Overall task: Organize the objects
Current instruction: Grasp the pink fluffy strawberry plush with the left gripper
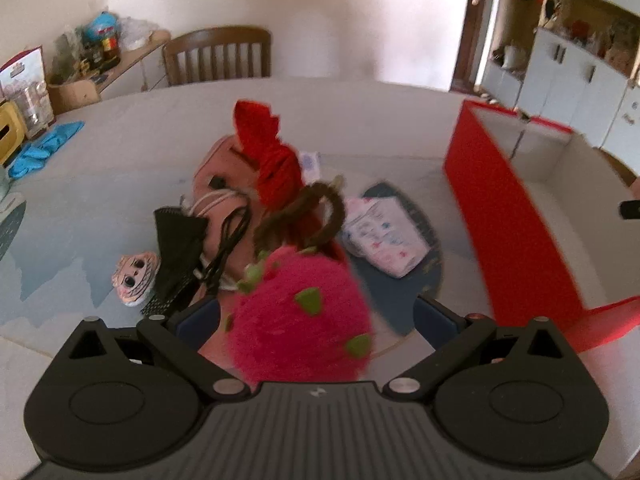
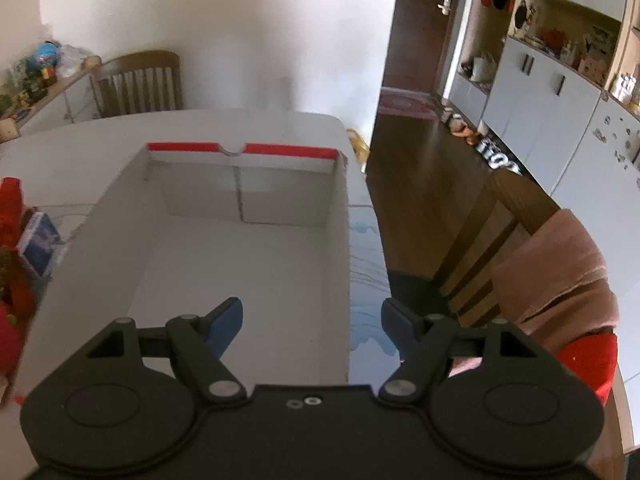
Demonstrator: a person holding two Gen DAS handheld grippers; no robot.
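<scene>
With the left gripper (image 1: pixel 316 320) spread wide around the pink plush strawberry (image 1: pixel 300 320), close firmly on its middle before carrying it to the red box (image 1: pixel 516 216), over which the right gripper (image 2: pixel 312 320) hangs open holding nothing.

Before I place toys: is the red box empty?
Empty where visible: the right wrist view shows the box floor bare white; its nearest end is hidden.

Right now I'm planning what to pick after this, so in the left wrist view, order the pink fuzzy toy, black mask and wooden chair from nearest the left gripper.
1. pink fuzzy toy, between the left gripper fingers.
2. black mask, ahead on the left.
3. wooden chair, beyond the table's far edge.
</scene>
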